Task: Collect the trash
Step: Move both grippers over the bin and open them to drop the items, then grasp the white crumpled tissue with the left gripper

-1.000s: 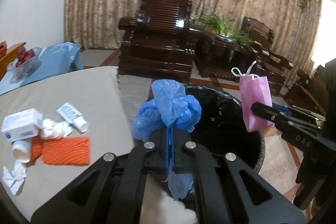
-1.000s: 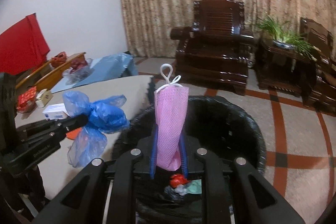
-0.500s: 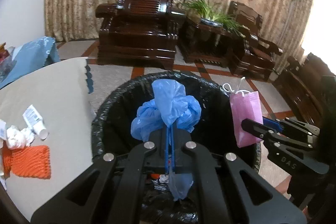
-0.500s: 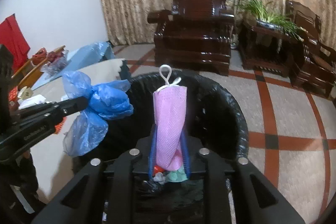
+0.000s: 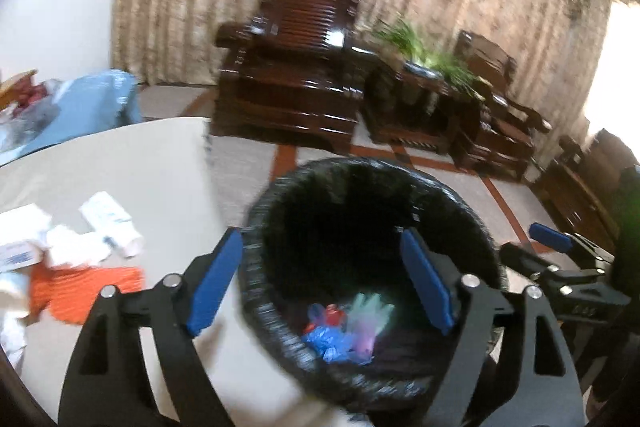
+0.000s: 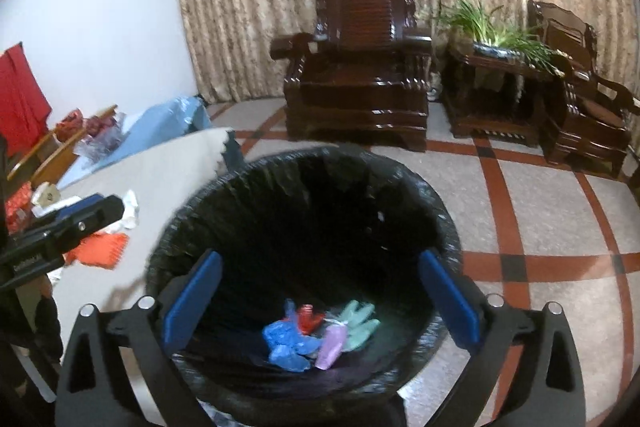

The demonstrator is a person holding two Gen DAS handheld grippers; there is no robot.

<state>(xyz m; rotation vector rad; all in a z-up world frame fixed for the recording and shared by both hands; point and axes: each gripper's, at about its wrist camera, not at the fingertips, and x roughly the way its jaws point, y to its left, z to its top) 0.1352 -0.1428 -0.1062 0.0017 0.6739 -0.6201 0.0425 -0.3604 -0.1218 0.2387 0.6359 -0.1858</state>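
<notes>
The black-lined trash bin (image 5: 256, 267) (image 6: 440, 211) stands beside the beige table (image 5: 140, 163). At its bottom lie a blue plastic bag (image 6: 286, 345) (image 5: 326, 341), a pink mask (image 6: 332, 343), a green glove (image 6: 358, 319) and a red scrap (image 6: 308, 319). My left gripper (image 5: 320, 239) hangs over the bin's left rim, its jaws opening with nothing between them. My right gripper (image 6: 320, 257) is above the bin mouth, jaws also opening and bare. On the table remain an orange cloth (image 5: 80, 287), a white tube (image 5: 112, 223), a white box (image 5: 20, 243) and crumpled tissues (image 5: 72, 247).
A dark wooden armchair (image 6: 360, 75) and a side table with a plant (image 6: 496, 75) stand beyond the bin on the tiled floor. A light blue sheet (image 6: 168, 123) covers something behind the table. The left view is blurred.
Both grippers opened. The blue bag left the left gripper and the pink mask left the right one; both now lie in the bin. The left view swung back toward the table.
</notes>
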